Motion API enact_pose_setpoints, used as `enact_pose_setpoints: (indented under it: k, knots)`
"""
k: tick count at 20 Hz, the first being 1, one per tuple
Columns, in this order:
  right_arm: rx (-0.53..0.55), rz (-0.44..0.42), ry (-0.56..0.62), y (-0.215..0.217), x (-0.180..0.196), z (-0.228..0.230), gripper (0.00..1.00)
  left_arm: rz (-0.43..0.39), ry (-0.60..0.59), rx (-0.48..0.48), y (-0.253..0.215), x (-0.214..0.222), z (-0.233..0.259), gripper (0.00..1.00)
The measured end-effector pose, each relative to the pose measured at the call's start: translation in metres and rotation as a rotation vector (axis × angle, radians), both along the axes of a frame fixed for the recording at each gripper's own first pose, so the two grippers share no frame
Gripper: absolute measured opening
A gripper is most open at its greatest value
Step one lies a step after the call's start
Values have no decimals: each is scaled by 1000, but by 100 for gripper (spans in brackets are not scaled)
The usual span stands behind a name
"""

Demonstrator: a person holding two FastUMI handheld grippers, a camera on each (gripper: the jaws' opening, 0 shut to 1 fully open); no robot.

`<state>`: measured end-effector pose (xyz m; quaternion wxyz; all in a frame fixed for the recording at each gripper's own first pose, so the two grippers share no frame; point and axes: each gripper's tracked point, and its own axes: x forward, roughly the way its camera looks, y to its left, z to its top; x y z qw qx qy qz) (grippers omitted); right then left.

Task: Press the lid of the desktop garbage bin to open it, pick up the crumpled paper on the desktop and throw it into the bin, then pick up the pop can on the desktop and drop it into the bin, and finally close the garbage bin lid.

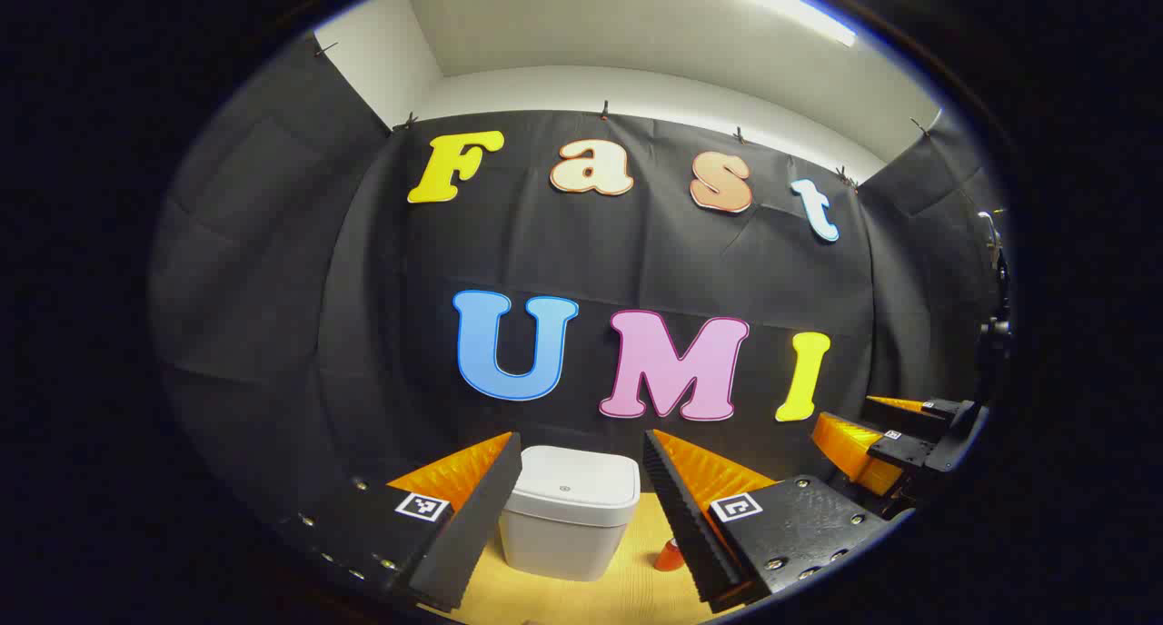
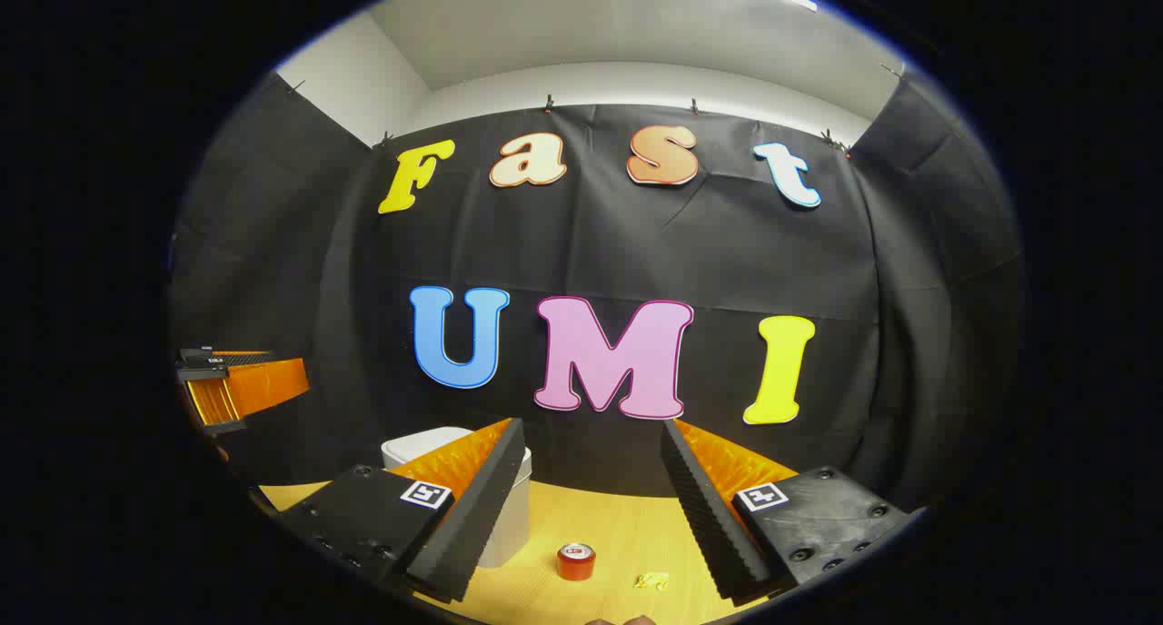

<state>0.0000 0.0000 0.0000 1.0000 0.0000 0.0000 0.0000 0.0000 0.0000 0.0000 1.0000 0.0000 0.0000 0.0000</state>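
The white desktop bin stands on the wooden table with its lid down, straight ahead between the spread fingers of my left gripper, which is open and holds nothing. A red pop can peeks out beside the right finger. In the right gripper view the can stands upright, right of the bin. A small yellowish crumpled paper lies further right. My right gripper is open and holds nothing, above the can and paper.
The wooden table ends at the black cloth wall behind the bin. The right gripper shows at the far right of the left gripper view. The left gripper shows at the far left of the right gripper view.
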Motion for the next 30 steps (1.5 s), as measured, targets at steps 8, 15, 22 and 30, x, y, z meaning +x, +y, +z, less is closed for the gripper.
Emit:
enact_pose_setpoints:
  k: [8, 15, 22, 30]
  knots:
    - [-4, -26, -12, -6, -5, 0, 98, -17, 6, 8, -3, 7, 0, 89]
    - [-6, -66, -22, -15, -6, 4, 98, -47, 4, 4, -7, 17, -1, 89]
    - [-6, -84, -3, -21, -4, -4, 98, -79, 9, -6, -17, 34, -6, 89]
    - [-16, -126, 12, -32, 0, -9, 98, -116, 25, -27, -22, 59, -15, 89]
